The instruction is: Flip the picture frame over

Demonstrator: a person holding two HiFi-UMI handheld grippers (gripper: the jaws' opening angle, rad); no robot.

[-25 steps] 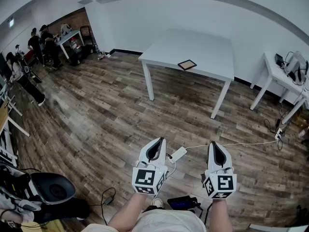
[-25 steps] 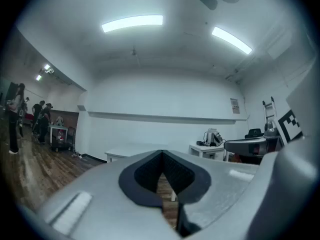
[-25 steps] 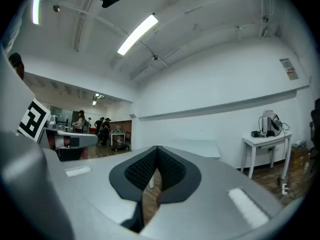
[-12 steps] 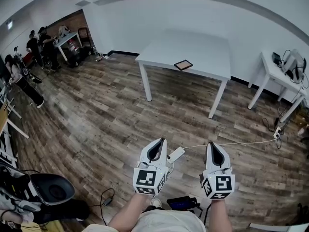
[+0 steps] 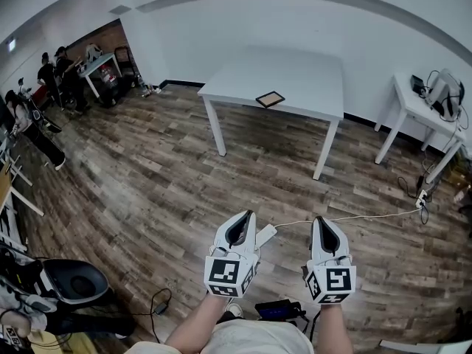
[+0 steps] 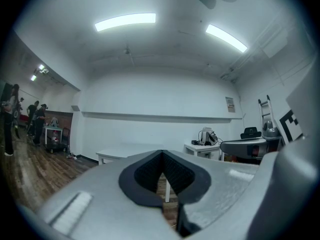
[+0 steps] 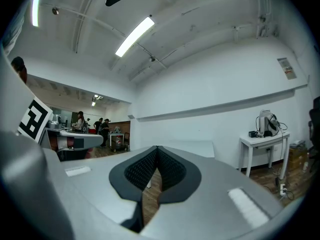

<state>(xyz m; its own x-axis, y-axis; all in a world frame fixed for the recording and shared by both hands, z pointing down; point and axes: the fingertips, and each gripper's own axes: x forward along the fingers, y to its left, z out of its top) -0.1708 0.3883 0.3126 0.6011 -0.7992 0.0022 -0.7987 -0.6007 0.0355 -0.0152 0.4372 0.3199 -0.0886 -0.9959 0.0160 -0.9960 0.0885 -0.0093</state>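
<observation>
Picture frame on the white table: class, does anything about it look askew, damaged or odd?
The picture frame lies flat near the front edge of the white table, turned slightly askew to that edge. Too distant to judge damage; nothing else stands out.

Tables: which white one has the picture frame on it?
The big middle table: the picture frame lies near its front edge. The small right-hand table holds other gear.

You have open floor (image 5: 169, 168) mid-frame up to the white table (image 5: 302, 68), upper centre. Its top lies free around the picture frame (image 5: 270, 99).
</observation>
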